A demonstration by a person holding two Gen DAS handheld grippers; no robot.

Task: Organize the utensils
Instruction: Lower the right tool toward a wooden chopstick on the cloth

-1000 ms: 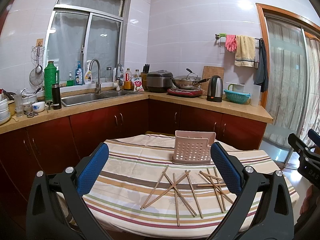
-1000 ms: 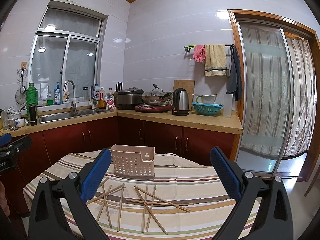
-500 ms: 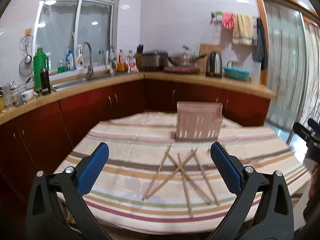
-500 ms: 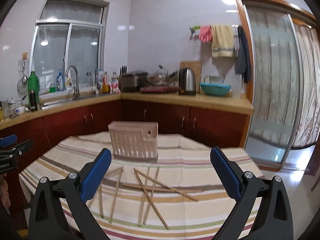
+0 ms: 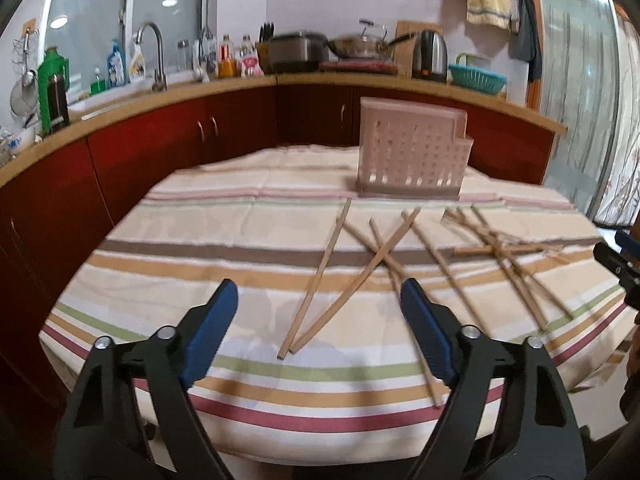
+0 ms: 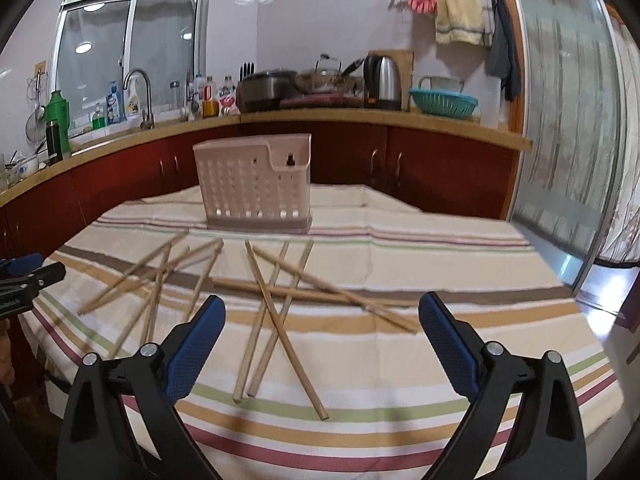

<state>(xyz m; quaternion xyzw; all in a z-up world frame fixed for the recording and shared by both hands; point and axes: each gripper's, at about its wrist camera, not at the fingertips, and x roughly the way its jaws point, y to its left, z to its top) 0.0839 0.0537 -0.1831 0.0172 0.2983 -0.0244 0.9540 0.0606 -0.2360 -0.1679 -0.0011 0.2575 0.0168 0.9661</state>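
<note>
Both grippers are lowered closer to the chopsticks [image 5: 320,276]; left gripper [image 5: 318,312] and right gripper [image 6: 322,320] are spread, empty; sticks lie lengthwise between jaws, holder [image 6: 256,188] beyond.

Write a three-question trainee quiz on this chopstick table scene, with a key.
1. True or false: the chopsticks already stand inside the pink holder.
2. The left gripper is: A) open, B) shut on a chopstick.
3. Fill in: the chopsticks lie on a ______ tablecloth.

Key: 1 false, they lie scattered in front of it. 2 A; the right gripper is open too. 3 striped.
</note>
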